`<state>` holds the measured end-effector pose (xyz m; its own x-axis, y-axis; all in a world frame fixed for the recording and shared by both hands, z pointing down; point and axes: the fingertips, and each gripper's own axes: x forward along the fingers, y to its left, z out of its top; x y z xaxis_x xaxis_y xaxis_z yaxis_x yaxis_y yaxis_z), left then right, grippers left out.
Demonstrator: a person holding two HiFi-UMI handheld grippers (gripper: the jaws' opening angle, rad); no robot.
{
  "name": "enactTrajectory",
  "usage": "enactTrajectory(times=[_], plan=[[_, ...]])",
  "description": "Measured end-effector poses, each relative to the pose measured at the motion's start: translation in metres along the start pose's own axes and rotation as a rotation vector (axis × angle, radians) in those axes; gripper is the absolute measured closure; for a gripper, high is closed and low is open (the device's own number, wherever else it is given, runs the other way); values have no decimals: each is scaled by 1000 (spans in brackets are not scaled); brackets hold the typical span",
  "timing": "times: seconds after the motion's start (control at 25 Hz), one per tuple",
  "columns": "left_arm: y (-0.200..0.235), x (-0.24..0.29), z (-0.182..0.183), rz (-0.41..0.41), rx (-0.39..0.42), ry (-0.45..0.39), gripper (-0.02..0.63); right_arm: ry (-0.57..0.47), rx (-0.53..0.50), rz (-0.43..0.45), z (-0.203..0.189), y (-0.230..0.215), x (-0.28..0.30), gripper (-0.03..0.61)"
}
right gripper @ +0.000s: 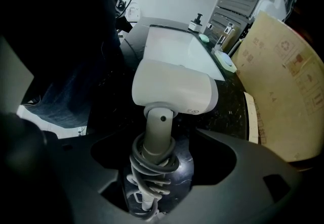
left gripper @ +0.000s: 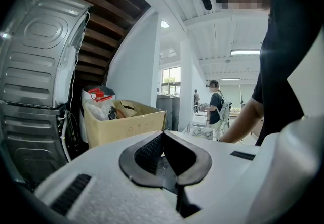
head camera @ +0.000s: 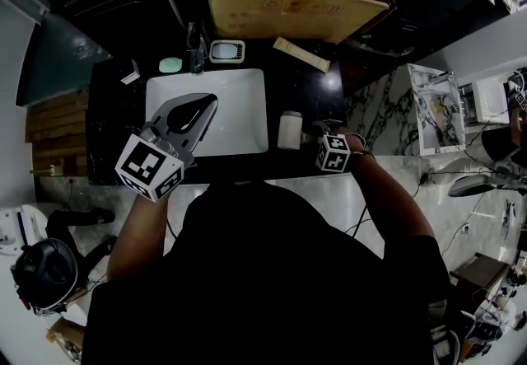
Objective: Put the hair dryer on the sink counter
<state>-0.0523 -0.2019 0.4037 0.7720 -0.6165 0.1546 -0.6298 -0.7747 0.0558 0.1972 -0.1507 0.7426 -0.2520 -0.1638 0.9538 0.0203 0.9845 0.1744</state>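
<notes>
Closest to the head camera is our black shirt (head camera: 263, 273), and beyond it both arms reach over a dark stone tabletop (head camera: 306, 91) with a white sink (head camera: 239, 112) set into it. We hold the left tongs (head camera: 211, 101) raised above the basin; in the left gripper view their black pads (left gripper: 149, 152) meet at the tip, closed on nothing. Our right tongs (head camera: 318, 128) sit low at the tabletop's right part, just beside the sink's right rim. The hair dryer (right gripper: 174, 91) lies there on the tabletop, its white head pointing away from us and its grey handle toward the tongs, with the cord (right gripper: 152, 160) wound around that handle. In the right gripper view the right tongs stand wide apart on either side of the handle, with clear gaps, so they are not pressing on it. A cardboard box (head camera: 288, 2) stands behind the sink, and a pale green soap (head camera: 170, 65) lies near the faucet (head camera: 196, 50).
</notes>
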Motion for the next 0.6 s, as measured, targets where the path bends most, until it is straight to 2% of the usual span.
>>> enactTrajectory(times=[0.36, 0.6], plan=[[-1, 0, 0, -30, 4, -3, 598, 4, 35, -10, 1, 3, -9, 247], [-3, 2, 0, -62, 9, 2, 598, -15, 98, -54, 1, -8, -26, 247]])
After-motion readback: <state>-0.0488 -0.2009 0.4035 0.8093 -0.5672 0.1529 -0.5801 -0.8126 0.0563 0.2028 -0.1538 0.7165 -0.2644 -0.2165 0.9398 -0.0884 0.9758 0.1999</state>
